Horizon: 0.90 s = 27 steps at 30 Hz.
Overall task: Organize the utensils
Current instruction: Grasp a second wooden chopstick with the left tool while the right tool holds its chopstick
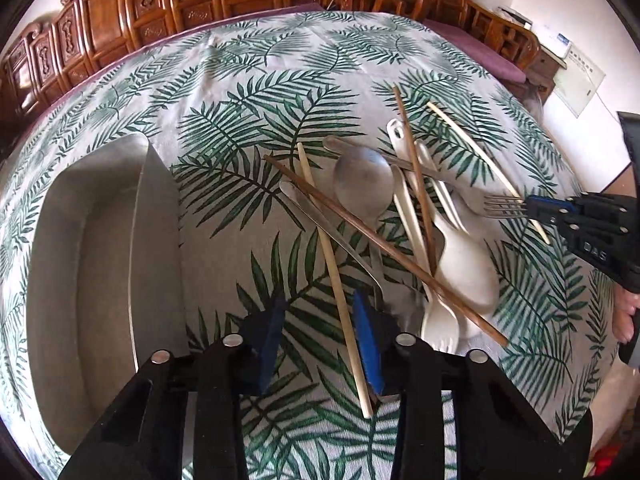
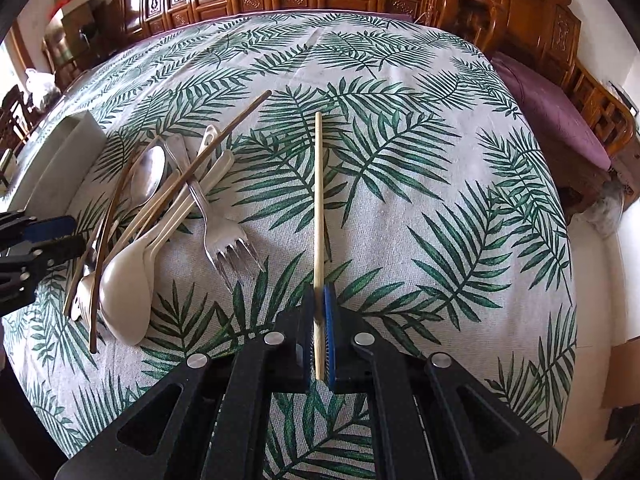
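My left gripper [image 1: 322,340] hangs low over the leaf-print cloth with its jaws apart. A pale chopstick [image 1: 336,280] lies between the blue pads, close to the right pad [image 1: 368,344] and clear of the left one. My right gripper [image 2: 319,320] is shut on a second pale chopstick [image 2: 318,200], which points away from it over the cloth. A heap of utensils lies between the two grippers: a metal spoon [image 1: 362,178], a white plastic spoon [image 1: 464,264], a metal fork [image 2: 228,240] and dark chopsticks [image 1: 384,248].
A grey metal tray [image 1: 100,260] sits on the table left of the heap. The round table [image 2: 440,160] carries a leaf-print cloth. Carved wooden cabinets [image 1: 180,0] and a bench with a purple cushion [image 2: 552,120] stand behind it.
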Motion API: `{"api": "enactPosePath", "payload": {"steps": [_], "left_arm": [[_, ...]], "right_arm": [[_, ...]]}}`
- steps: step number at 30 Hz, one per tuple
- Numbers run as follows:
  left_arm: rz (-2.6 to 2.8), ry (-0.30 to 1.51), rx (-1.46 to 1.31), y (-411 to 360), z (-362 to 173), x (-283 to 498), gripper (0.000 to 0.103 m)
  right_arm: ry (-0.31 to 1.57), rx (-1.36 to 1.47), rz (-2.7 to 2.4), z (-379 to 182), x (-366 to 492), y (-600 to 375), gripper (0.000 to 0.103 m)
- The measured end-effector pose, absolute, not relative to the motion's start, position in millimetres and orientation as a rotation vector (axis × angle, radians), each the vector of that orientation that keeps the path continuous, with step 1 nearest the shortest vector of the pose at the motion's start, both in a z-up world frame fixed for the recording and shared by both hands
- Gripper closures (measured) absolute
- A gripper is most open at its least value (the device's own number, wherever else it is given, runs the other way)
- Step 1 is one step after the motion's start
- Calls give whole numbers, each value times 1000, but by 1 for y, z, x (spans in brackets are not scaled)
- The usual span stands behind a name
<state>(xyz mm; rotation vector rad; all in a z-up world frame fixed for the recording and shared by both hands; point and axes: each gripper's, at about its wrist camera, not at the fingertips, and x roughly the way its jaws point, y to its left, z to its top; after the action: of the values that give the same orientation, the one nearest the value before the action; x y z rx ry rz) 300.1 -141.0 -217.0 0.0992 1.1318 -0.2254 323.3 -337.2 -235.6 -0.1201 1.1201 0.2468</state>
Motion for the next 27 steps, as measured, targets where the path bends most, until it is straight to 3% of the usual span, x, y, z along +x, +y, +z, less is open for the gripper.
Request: {"api": "enactPosePath", "payload": {"steps": [6, 9, 11, 14, 16, 23, 27], "left_arm": [[-222, 1138, 98, -146, -222, 310, 78], [-224, 1143, 88, -147, -222, 314, 89], [-222, 1144, 94, -148, -222, 315, 97], [-216, 1142, 86, -146, -222, 316, 98], [-208, 1131, 91, -144, -220, 315, 99], [-183, 1063, 98, -129, -195, 306, 99], [-163, 1008, 99, -122, -175, 304, 99]], "right_arm": [[1098, -109, 241, -236, 325, -337, 97], [1084, -101, 236, -236, 326, -337, 96], [1074, -104, 235, -236, 325, -336, 91], [1058, -118, 242, -236, 324, -330, 81], [1046, -130, 237, -237, 324, -327, 80], [1023, -103, 232, -238, 324, -330, 82], [1018, -109, 225, -238, 324, -331, 96]]}}
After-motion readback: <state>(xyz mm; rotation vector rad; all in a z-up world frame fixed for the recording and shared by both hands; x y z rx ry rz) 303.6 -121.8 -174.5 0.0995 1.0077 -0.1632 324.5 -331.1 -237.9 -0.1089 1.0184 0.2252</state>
